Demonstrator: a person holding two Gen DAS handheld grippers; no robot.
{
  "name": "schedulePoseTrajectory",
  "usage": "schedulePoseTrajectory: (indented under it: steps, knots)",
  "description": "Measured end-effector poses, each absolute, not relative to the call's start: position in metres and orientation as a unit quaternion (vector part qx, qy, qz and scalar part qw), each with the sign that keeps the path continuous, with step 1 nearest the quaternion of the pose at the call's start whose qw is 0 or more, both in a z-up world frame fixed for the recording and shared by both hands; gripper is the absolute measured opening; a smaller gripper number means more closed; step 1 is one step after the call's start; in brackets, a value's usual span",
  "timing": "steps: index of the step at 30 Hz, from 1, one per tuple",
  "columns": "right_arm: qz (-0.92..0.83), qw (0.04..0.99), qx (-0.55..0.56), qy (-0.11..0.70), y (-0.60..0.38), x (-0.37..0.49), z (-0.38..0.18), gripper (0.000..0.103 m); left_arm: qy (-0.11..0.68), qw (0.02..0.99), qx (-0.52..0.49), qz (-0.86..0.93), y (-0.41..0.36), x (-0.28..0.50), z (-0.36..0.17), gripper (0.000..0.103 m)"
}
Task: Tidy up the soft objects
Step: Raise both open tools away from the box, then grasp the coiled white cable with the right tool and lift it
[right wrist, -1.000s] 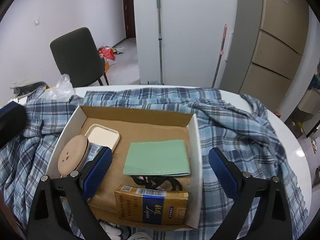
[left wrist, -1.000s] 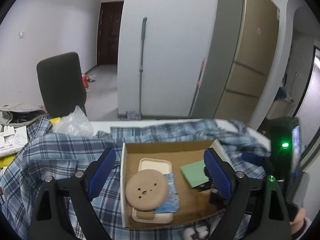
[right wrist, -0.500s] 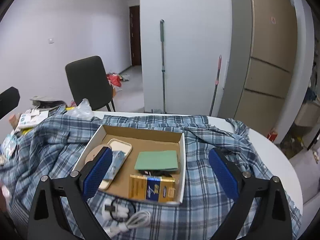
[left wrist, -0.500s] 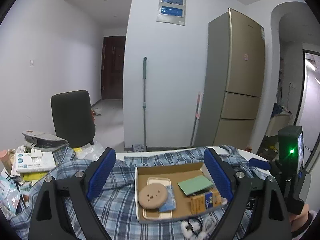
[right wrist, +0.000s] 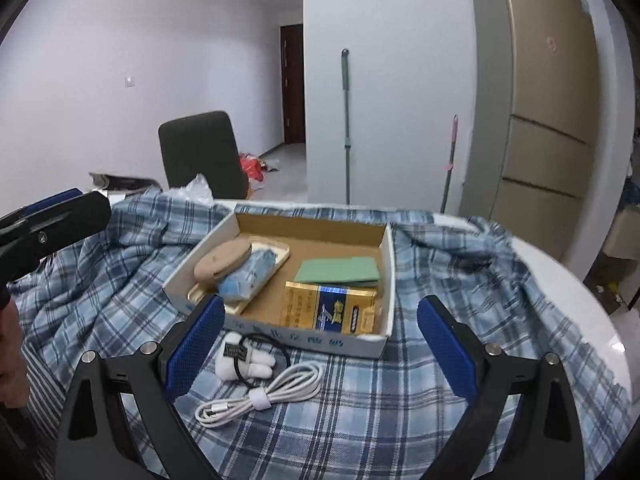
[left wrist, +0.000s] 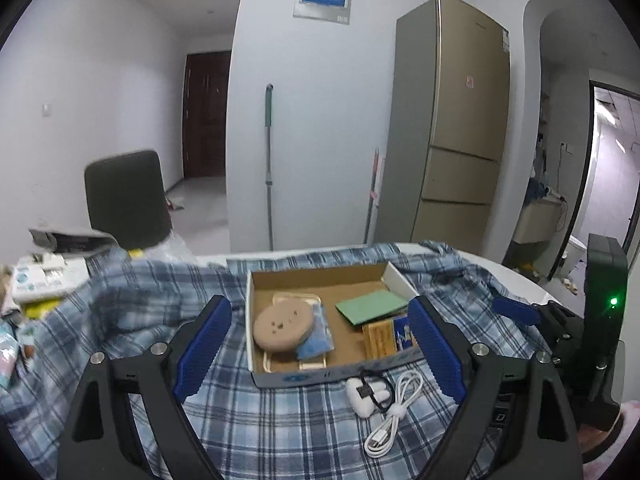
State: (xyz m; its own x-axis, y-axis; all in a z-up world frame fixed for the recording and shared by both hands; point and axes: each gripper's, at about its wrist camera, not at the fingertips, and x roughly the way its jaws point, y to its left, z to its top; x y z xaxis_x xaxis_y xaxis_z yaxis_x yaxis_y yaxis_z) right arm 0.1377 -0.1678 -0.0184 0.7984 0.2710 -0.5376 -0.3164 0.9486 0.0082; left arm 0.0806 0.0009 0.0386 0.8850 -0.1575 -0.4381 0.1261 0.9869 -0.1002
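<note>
A blue plaid shirt (left wrist: pixel 120 308) (right wrist: pixel 460 280) lies spread over a white table. An open cardboard box (left wrist: pixel 320 276) (right wrist: pixel 390 264) sits on it, holding a tan round pad (left wrist: pixel 282 326) (right wrist: pixel 222 260), a blue packet (right wrist: pixel 248 276), a green cloth (left wrist: pixel 370 306) (right wrist: pixel 340 272) and a gold-blue carton (right wrist: pixel 330 308). My left gripper (left wrist: pixel 318 348) is open and empty, held back from the box. My right gripper (right wrist: pixel 320 344) is open and empty, near the box's front. The left gripper also shows at the right wrist view's left edge (right wrist: pixel 48 220).
A white charger (right wrist: pixel 244 364) and coiled white cable (right wrist: pixel 260 398) lie on the shirt in front of the box. A dark chair (left wrist: pixel 126 200) stands behind the table. Papers and packets (left wrist: pixel 44 276) lie at the table's left. A fridge (left wrist: pixel 452 120) and mop stand behind.
Both grippers have pulled back and up from the box. The charger and cable in front of the box have come into view. Both stay open.
</note>
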Motion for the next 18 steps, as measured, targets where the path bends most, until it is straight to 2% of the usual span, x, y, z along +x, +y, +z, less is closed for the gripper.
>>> schedulePoseTrajectory:
  steps: [13,18]
  knots:
    - [0.154,0.923,-0.023,0.353,-0.179,0.16,-0.054,0.096,0.277,0.957,-0.002,-0.08,-0.003,0.104,-0.017,0.091]
    - [0.175,0.909,-0.03,0.376,-0.172,0.163,-0.063,0.082,0.283,0.956,0.006,-0.079,-0.006,0.107,-0.021,0.091]
